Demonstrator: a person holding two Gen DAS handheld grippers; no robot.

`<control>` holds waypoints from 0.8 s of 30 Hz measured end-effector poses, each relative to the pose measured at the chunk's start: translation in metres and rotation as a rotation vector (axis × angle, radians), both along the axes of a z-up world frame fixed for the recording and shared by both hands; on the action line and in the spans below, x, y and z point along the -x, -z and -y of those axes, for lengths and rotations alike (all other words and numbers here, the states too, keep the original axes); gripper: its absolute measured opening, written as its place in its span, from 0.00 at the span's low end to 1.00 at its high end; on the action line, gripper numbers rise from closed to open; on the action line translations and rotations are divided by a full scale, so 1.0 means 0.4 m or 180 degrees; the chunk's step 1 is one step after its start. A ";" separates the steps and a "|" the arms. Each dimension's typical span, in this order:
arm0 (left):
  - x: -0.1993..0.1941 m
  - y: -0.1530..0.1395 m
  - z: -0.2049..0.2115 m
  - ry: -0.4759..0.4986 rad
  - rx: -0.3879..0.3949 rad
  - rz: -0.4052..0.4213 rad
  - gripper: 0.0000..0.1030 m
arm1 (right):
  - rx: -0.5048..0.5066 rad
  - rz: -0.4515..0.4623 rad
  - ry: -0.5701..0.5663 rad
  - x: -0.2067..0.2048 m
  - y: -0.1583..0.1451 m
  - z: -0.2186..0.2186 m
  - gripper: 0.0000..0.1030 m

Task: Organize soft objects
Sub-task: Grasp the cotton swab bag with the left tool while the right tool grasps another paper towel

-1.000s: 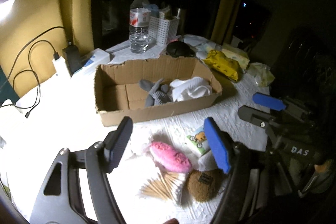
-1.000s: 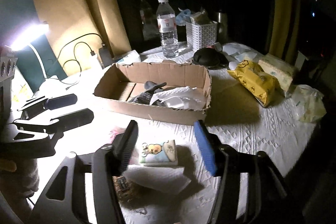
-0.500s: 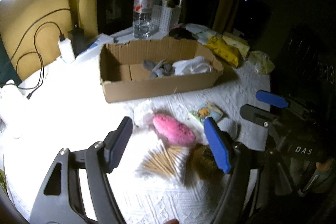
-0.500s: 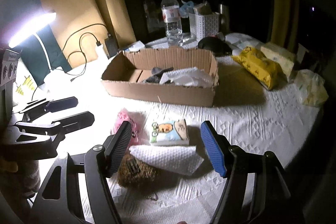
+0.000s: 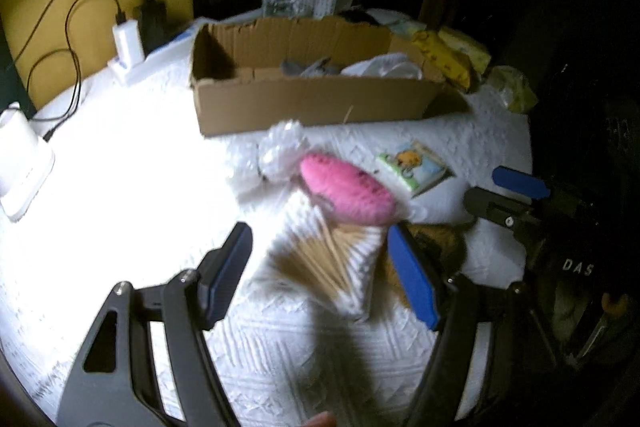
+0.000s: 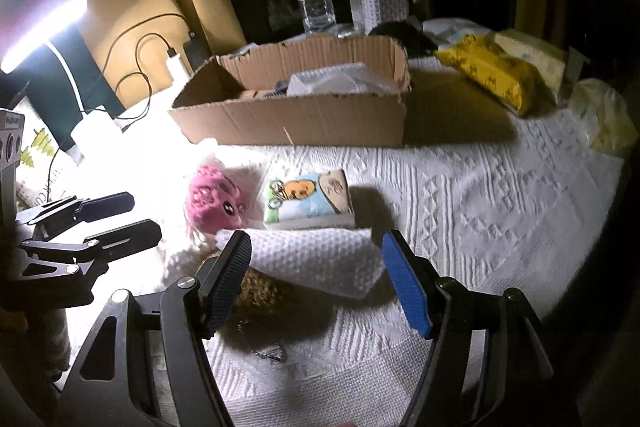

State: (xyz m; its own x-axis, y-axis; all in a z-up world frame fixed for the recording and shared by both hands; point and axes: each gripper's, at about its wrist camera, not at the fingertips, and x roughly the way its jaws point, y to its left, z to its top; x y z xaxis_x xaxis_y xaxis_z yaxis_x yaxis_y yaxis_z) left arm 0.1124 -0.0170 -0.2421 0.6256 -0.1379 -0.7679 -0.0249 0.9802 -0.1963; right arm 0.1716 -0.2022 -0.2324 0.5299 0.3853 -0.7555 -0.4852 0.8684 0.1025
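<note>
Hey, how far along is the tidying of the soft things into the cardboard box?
Partly done. Done: a grey item and white cloths lie in the cardboard box. In hand: nothing; the left gripper is open over the cotton swab pack, the right gripper open over the white towel. Left: the pink plush, tissue pack and brown fuzzy item.

Left gripper: held tilted steeply downward, jaws spread wide, nothing pressed between the pads.
Right gripper: held tilted steeply downward, jaws spread wide, nothing clamped; set just beside the left gripper.
</note>
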 end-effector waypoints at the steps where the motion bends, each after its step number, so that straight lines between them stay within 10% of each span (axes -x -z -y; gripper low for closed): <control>1: -0.001 0.008 -0.001 -0.0009 -0.0012 -0.0024 0.70 | -0.0004 -0.0016 0.0003 -0.004 0.005 0.001 0.69; 24: -0.071 0.115 0.044 0.0138 -0.0299 -0.0386 0.88 | -0.0141 -0.0260 0.0010 -0.063 0.099 0.002 0.73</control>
State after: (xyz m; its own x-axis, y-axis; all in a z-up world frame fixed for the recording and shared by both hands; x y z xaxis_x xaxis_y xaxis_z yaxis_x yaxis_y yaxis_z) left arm 0.1409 -0.0347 -0.2882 0.5226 -0.0867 -0.8482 -0.0001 0.9948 -0.1018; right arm 0.1968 -0.2028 -0.2719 0.4686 0.4177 -0.7785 -0.4709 0.8637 0.1800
